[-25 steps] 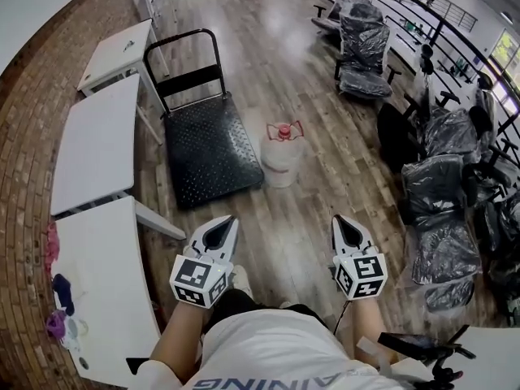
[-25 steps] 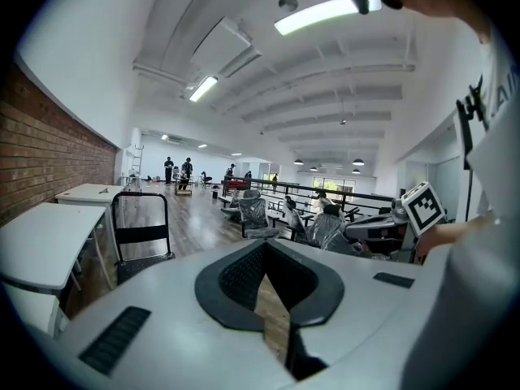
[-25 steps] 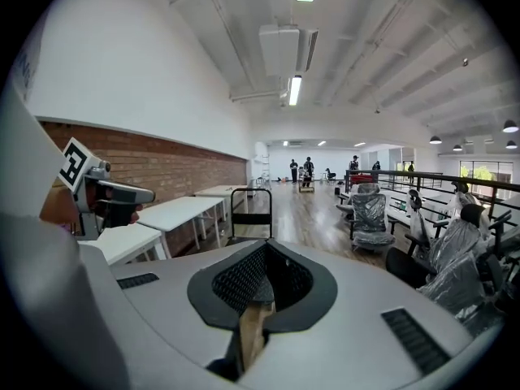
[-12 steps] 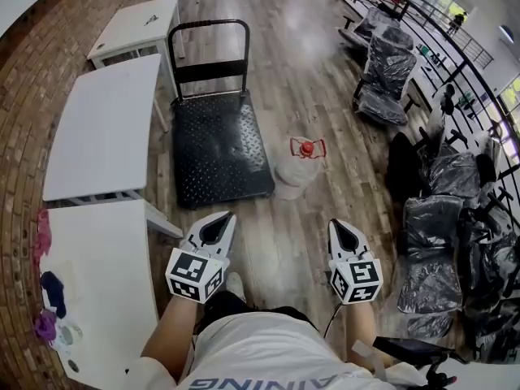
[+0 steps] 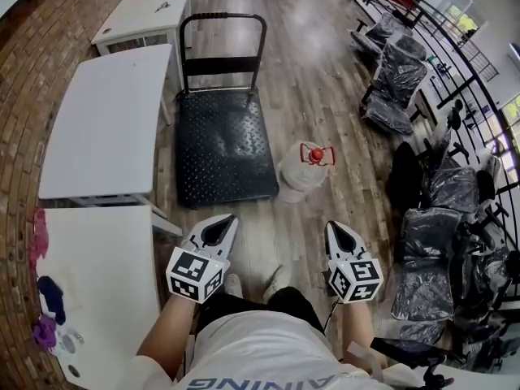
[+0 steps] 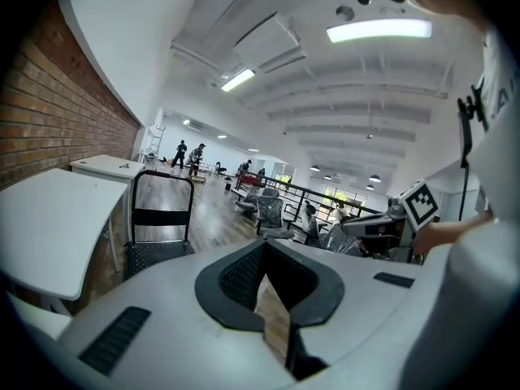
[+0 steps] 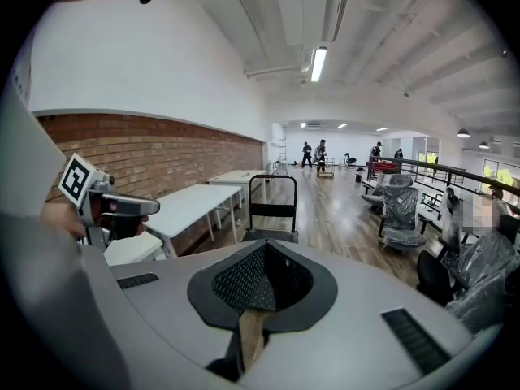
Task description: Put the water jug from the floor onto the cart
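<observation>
The water jug (image 5: pixel 301 171), clear with a red cap and handle, stands on the wood floor just right of the cart's near corner. The black flat cart (image 5: pixel 218 149) has its upright push handle (image 5: pixel 223 21) at the far end and carries nothing. My left gripper (image 5: pixel 227 218) and right gripper (image 5: pixel 331 226) are held side by side in front of the person, short of the jug, both shut and holding nothing. The left gripper view shows the cart (image 6: pixel 157 227) beyond the shut jaws, and the cart (image 7: pixel 272 210) appears in the right gripper view too. Neither gripper view shows the jug.
White tables (image 5: pixel 106 124) line the brick wall at the left, the nearest (image 5: pixel 101 287) with small items on it. Chairs wrapped in black plastic (image 5: pixel 394 88) stand along a railing at the right, more of them (image 5: pixel 426 254) closer in. People stand far down the hall.
The person has walked forward: the cart and jug are closer and lower in the head view. Both grippers keep their place in front of the body, still shut.
</observation>
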A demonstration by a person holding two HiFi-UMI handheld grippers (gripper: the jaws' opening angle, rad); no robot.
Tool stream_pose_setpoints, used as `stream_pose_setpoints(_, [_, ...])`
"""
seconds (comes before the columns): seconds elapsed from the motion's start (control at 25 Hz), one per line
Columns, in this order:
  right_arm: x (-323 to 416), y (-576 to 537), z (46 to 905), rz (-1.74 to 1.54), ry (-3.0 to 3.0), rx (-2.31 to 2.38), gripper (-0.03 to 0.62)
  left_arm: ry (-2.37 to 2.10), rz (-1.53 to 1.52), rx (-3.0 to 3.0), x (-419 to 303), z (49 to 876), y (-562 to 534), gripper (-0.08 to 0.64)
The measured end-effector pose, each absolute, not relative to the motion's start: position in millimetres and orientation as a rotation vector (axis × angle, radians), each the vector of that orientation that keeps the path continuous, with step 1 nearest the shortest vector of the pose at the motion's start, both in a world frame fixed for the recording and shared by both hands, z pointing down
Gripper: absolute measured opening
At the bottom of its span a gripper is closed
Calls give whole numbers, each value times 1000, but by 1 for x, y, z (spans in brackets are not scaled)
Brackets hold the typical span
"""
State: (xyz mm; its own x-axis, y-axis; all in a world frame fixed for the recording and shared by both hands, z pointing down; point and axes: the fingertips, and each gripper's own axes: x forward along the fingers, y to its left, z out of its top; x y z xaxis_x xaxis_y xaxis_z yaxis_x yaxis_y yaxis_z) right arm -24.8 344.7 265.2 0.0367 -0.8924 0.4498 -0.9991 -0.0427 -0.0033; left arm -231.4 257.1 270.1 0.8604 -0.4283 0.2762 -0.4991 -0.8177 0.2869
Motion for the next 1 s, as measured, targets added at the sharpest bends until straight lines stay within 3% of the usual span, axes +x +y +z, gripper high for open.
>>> stream_pose_setpoints(0.44, [16, 304, 276, 481, -1965, 2013, 3, -730, 306, 2711, -190, 266, 218, 2])
stream_pose_setpoints(1.0, [147, 228, 273, 485, -2068, 2042, 3, -815, 398, 2737, -68, 249, 159, 2])
